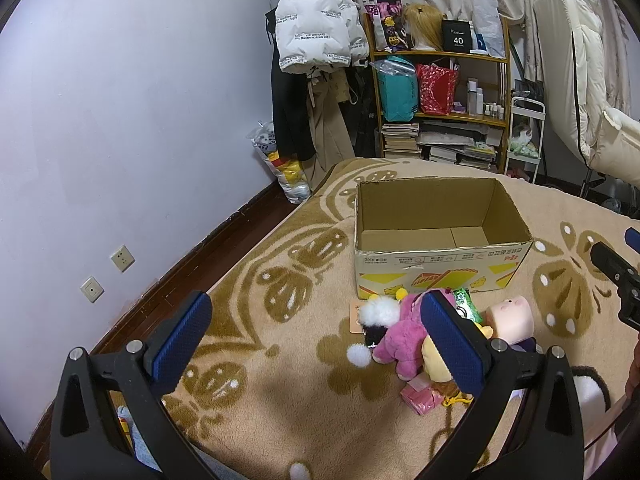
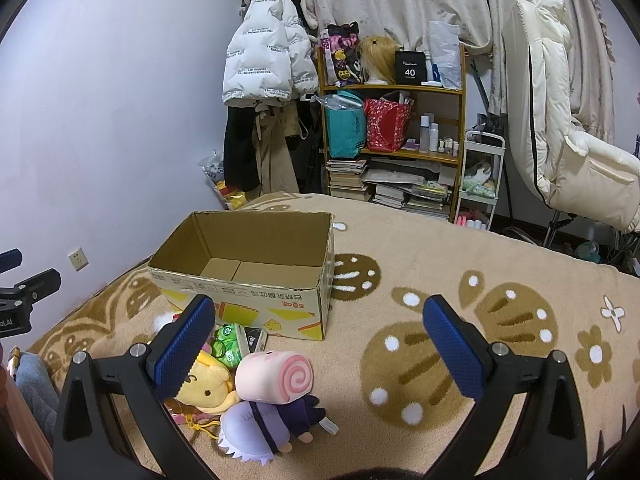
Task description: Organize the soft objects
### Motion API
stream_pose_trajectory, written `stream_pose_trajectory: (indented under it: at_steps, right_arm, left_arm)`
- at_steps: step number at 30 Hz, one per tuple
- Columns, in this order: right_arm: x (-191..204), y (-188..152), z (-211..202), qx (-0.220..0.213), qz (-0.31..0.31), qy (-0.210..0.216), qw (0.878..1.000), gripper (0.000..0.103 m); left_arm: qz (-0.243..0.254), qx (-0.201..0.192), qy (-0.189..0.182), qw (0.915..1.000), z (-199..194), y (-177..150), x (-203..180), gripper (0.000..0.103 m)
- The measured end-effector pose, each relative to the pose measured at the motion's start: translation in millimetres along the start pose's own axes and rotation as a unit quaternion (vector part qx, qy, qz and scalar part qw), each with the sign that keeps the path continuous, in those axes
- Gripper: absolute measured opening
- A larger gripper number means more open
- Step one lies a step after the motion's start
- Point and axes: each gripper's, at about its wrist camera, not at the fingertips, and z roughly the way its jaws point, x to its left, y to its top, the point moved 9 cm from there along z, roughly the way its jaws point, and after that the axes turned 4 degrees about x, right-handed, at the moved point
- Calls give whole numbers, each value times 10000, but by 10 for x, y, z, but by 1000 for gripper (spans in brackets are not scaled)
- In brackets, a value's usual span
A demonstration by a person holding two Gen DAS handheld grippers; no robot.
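An open cardboard box (image 1: pixel 436 264) (image 2: pixel 256 300) stands on the patterned bed blanket, with nothing inside. In front of it lies a heap of soft toys: a pink plush (image 1: pixel 400 332), a black-and-white fluffy toy (image 1: pixel 376 316), a yellow plush (image 2: pixel 204 390), a pink roll-shaped plush (image 2: pixel 276 376) (image 1: pixel 514 316), a purple-and-white doll (image 2: pixel 264 424) and green packets (image 2: pixel 226 344). My left gripper (image 1: pixel 316 344) hovers open above the blanket, left of the heap. My right gripper (image 2: pixel 320 348) is open too, above the heap's right side. Neither holds anything.
A wooden shelf (image 2: pixel 400 128) with bags, bottles and stacked books stands behind the bed, with hanging coats (image 2: pixel 264 68) left of it. A cream chair (image 2: pixel 560 120) is at the right. The wall (image 1: pixel 120 120) and a dark bed rail run along the left.
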Motion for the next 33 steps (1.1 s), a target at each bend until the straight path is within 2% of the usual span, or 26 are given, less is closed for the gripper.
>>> stream_pose_trajectory:
  at_steps: [33]
  right_arm:
    - [2, -8, 7, 25, -10, 37, 10000, 103]
  left_arm:
    - [11, 14, 4, 10000, 8, -29, -18, 103]
